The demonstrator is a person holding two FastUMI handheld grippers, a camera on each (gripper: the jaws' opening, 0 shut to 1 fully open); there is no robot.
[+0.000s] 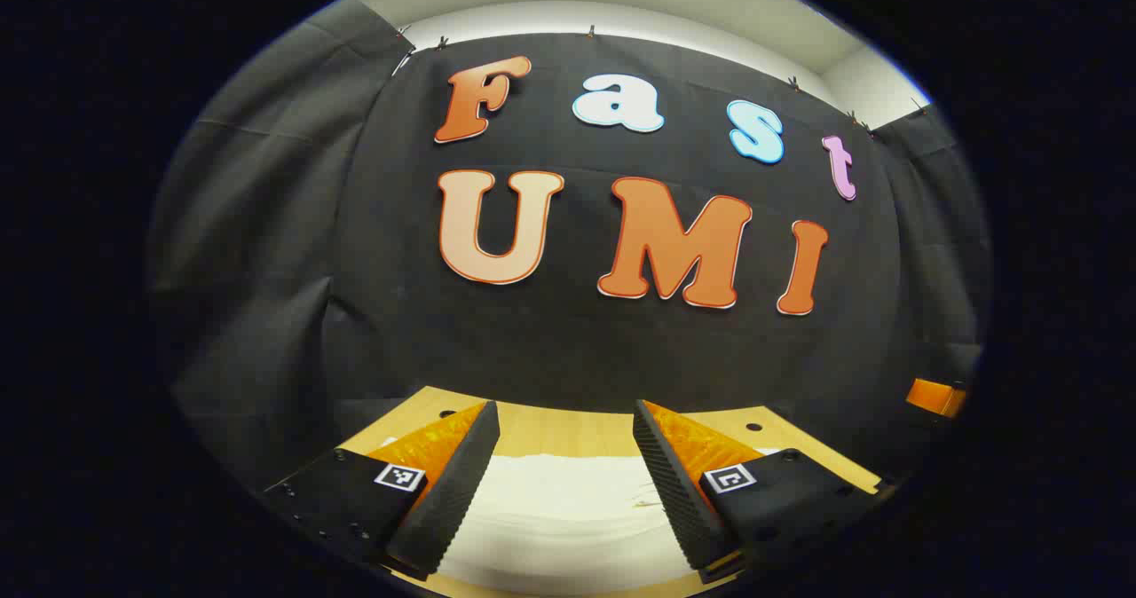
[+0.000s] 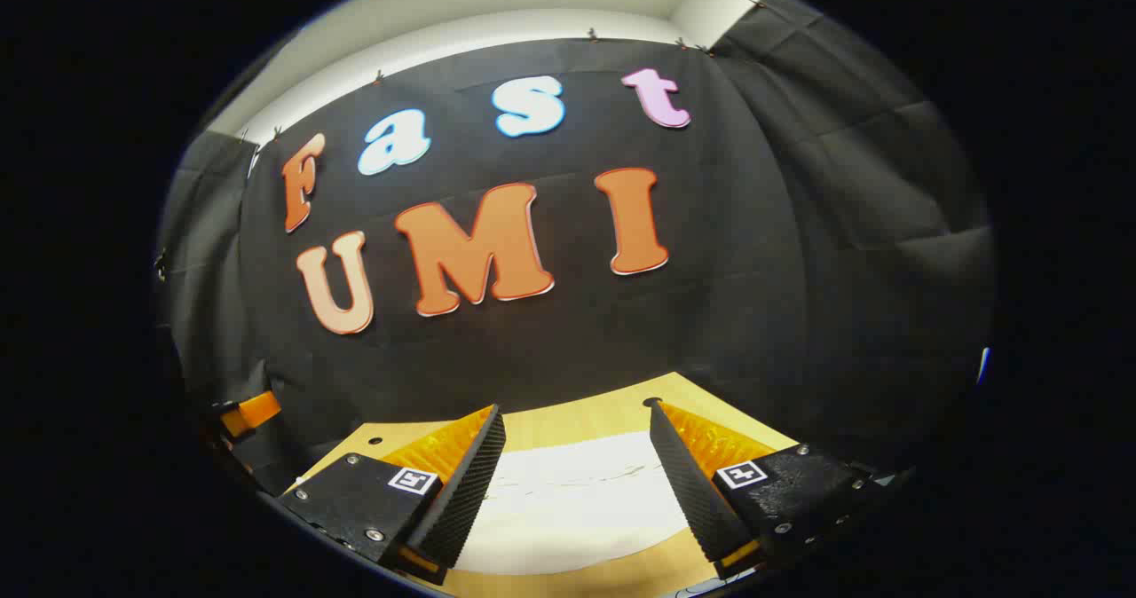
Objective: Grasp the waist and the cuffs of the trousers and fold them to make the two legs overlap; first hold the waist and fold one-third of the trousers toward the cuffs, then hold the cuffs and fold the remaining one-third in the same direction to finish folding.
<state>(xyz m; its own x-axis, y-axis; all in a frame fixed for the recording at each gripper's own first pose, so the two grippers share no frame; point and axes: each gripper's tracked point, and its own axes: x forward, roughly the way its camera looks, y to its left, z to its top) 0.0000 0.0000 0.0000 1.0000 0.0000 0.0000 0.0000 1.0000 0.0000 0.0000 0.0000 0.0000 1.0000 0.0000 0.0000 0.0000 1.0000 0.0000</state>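
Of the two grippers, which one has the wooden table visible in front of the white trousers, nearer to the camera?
The right gripper: table shows below the trousers there.

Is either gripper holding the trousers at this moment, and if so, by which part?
Nothing is held. The left gripper and the right gripper are both open above the pale trousers, which lie on the wooden table.

From the left gripper view I see my left claw [image 1: 565,456] held wide open above pale trousers [image 1: 568,509] lying flat on the wooden surface [image 1: 568,425], fingers apart and touching nothing, black cloth wall [image 1: 568,350] ahead.
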